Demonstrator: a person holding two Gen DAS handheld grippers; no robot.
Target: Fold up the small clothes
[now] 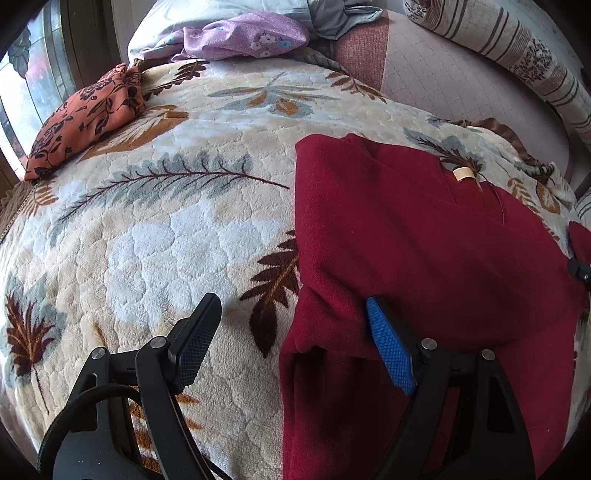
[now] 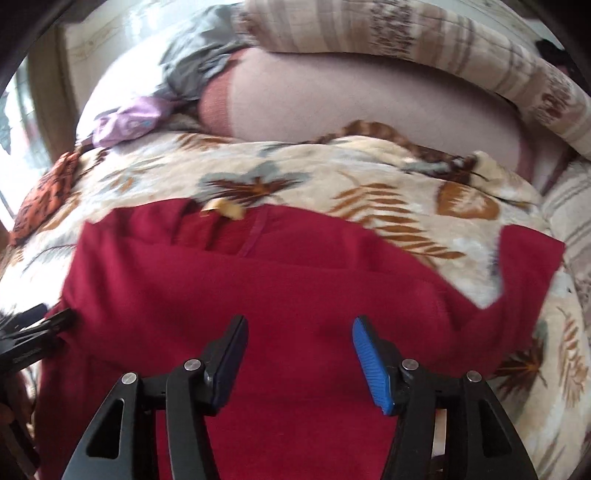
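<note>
Garment (image 1: 424, 236): dark red, lying flat on leaf-patterned blanket (image 1: 177, 229), partly folded, one sleeve or side panel already turned inward along near left edge. Left gripper (image 1: 291, 332): jaws spread wide, nothing between them; left finger over bare blanket, blue-padded right finger over garment's left margin, straddling its edge. Right gripper (image 2: 299, 345): jaws likewise spread, empty, poised above garment's broad middle; contact with cloth not determinable, view blurred. Pale neck label (image 1: 463, 173) at far edge, marking collar end. Right-hand part of garment (image 2: 524, 266) spread out to the side over blanket, apparently unfolded.

Step judged in hand: between folds, both tools free and positioned for fresh grasp. Next move judged to call for closing on single layer at an edge or corner, probably the outspread right portion, then carrying it across toward centre without dragging lower layers; soft plush beneath likely to grip fabric, thus lift before sweep.

Surface: thick quilted plush blanket, cream with grey, brown and orange leaves, laid on bed. Beyond: orange black-flowered cloth bundle (image 1: 85, 114) at far left, lilac flowered cloth (image 1: 243, 37) and grey fabric (image 1: 332, 18) near pale pillow (image 1: 155, 33), pink sheet (image 1: 461, 96), striped rolled quilt (image 1: 517, 48) at right. Window (image 1: 22, 92) at left, daylight entering.
</note>
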